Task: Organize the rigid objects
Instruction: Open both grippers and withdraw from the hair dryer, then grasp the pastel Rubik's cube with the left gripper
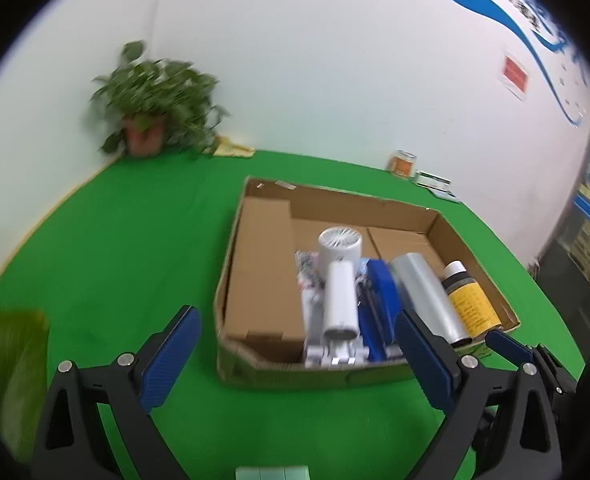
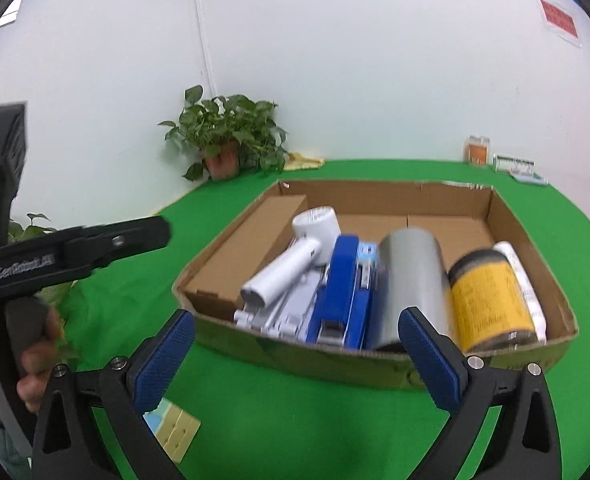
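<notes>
A: While looking down past the left tongs (image 1: 297,314), able to tell open or shut?

B: Wide apart. Nothing between the pads. Same with the right tongs (image 2: 297,314): wide apart, empty, not touching a thing.

A: And the stuff to tidy?

B: Mostly in the box (image 1: 255,196) on the green cloth (image 1: 135,240). Packed at the near end, side by side: fan (image 1: 339,280), stapler (image 1: 379,300), can (image 1: 423,292), bottle (image 1: 471,300).

A: Why packed like that?

B: Probably to save room. Long sides together, all lying down. Can tucked between stapler and bottle, so likely no rolling. Fan resting on top of something flat and pale, too blurry to name.

A: Anything left out?

B: Yes, 1 cube (image 2: 175,428). Flat on the cloth, outside the box, just beside the right tongs' left finger.

A: Why both tongs held back, tipped down?

B: Probably to keep clear of the packed row. Good spot for looking too. Open already, so ready to grab.

A: Next job, then?

B: Maybe the cube. Plenty of bare floor at the far end of the box. Careful, though: smooth sides, easy to slip or push away.
</notes>
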`<state>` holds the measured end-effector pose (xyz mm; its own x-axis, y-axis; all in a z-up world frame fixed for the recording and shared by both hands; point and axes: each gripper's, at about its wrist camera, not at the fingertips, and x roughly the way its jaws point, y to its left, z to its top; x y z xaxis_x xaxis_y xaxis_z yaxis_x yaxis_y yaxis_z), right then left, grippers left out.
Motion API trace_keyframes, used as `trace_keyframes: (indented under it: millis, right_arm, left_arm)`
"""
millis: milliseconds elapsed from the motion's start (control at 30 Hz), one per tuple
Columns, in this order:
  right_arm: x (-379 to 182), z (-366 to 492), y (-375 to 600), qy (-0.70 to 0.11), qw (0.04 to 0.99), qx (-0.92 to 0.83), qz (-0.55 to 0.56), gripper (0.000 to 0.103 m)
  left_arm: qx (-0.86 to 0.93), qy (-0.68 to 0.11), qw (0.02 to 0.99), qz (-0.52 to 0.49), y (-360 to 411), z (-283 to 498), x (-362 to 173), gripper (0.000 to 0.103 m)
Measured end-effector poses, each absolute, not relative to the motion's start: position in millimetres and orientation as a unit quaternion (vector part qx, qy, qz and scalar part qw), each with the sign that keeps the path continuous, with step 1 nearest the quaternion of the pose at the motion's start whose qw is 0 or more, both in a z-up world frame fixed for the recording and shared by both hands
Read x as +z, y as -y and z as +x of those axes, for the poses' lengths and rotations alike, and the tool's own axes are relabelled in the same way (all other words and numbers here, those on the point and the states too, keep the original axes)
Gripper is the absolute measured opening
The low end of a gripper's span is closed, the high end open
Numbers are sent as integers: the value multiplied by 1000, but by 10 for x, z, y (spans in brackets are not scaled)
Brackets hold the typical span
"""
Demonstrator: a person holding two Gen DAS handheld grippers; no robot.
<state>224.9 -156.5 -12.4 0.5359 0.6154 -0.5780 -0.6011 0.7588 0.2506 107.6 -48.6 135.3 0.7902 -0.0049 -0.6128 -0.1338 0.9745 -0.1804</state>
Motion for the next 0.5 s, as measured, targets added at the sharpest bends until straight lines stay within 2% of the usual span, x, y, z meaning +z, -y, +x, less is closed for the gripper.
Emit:
trace_keyframes:
  millis: [167,400,467,500]
  right_arm:
    - [-78,1948,1675,-337,854,396,-3,102]
    - [-478,1534,1678,-391,783,483,-25,102]
    - [-559,1357,1663,-396,761,512,-46,102]
    - [-587,1288,1659,-396,754,522,-55,102]
  left_arm:
    - [38,-368,920,-126,466,804,1062,97]
    - [56,-474,861,-174,251,794,446,97]
    - [52,-492,846,-200,187,774,335,93]
    - [29,-493,839,-227,172,747,297,86]
